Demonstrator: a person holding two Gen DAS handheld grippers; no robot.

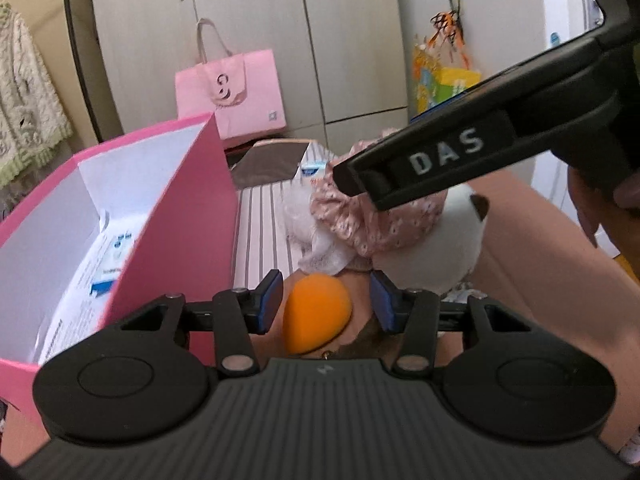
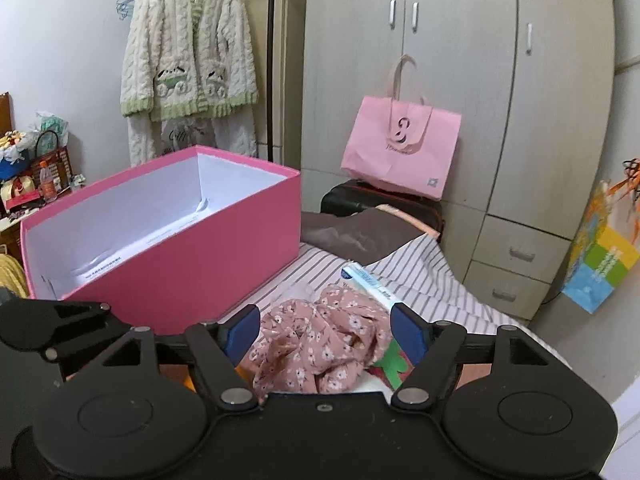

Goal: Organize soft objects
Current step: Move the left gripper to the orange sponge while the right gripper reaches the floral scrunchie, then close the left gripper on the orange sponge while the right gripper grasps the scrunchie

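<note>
The open pink box [image 2: 168, 256] is set at the bed's [image 2: 432, 276] left edge to receive the soft things heaped beside it, where the floral scrunchie [image 2: 320, 344] is straddled by the spread right gripper [image 2: 324, 338] and the orange sponge [image 1: 316, 312] by the narrower, unclosed left gripper [image 1: 326, 300].

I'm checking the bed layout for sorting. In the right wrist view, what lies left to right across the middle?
Pink box → floral scrunchie → pink tote bag → colourful paper bag.
</note>
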